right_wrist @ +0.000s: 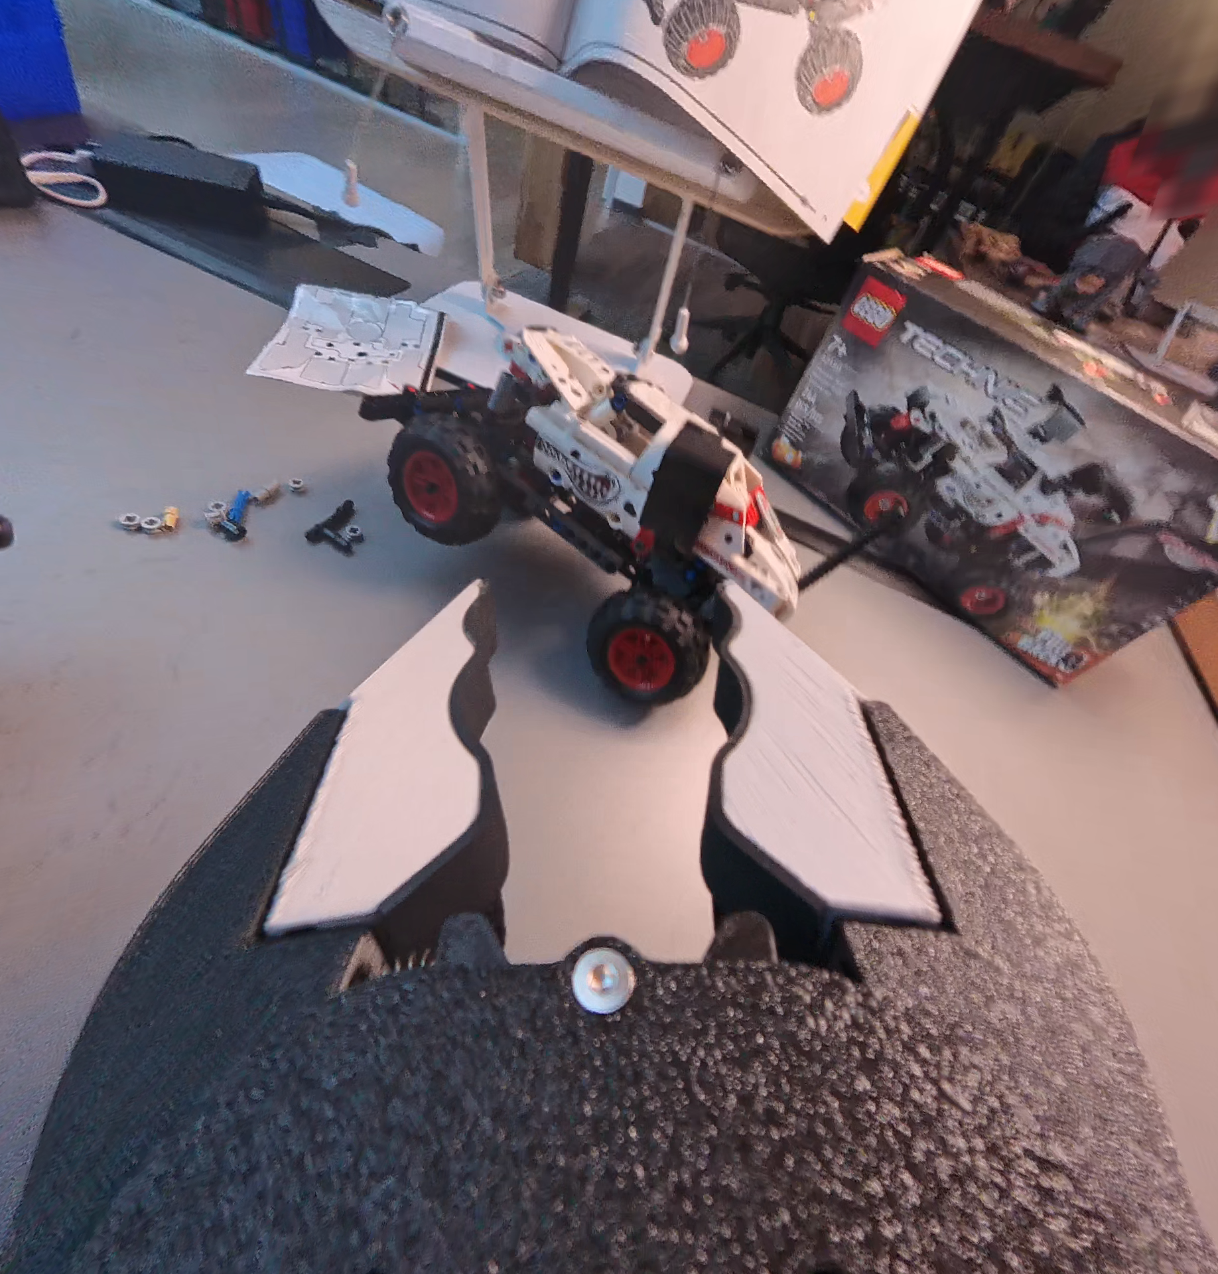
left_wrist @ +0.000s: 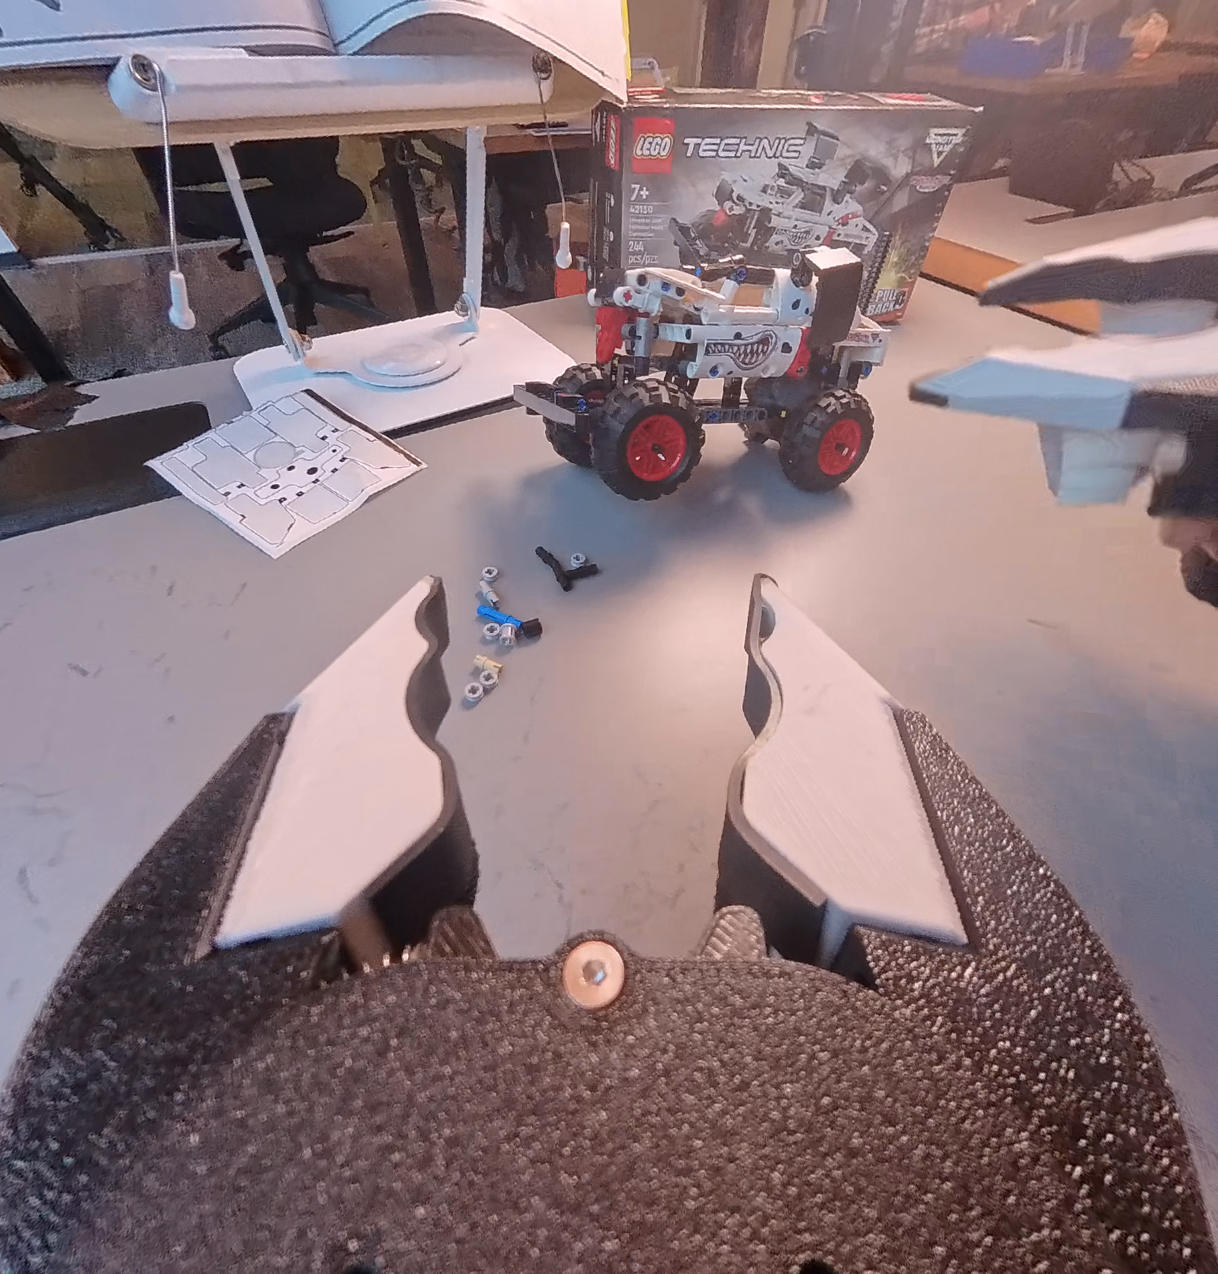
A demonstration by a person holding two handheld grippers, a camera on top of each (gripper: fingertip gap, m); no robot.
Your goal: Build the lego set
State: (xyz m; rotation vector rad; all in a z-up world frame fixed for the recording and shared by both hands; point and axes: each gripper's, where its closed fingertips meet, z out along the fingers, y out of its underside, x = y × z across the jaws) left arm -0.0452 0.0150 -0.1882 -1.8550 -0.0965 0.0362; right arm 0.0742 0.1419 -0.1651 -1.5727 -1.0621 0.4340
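Grey bench (left_wrist: 937, 689) carried the white toy truck (left_wrist: 716, 372) on red-hubbed wheels, standing near the far edge in front of its box (left_wrist: 785, 186). Loose small parts (left_wrist: 503, 620) lay nearer, left of centre. The left tongs (left_wrist: 596, 593) were spread wide and held nothing. The right tongs (right_wrist: 603, 596) were likewise spread and empty, just short of the truck's near wheel (right_wrist: 647, 648).
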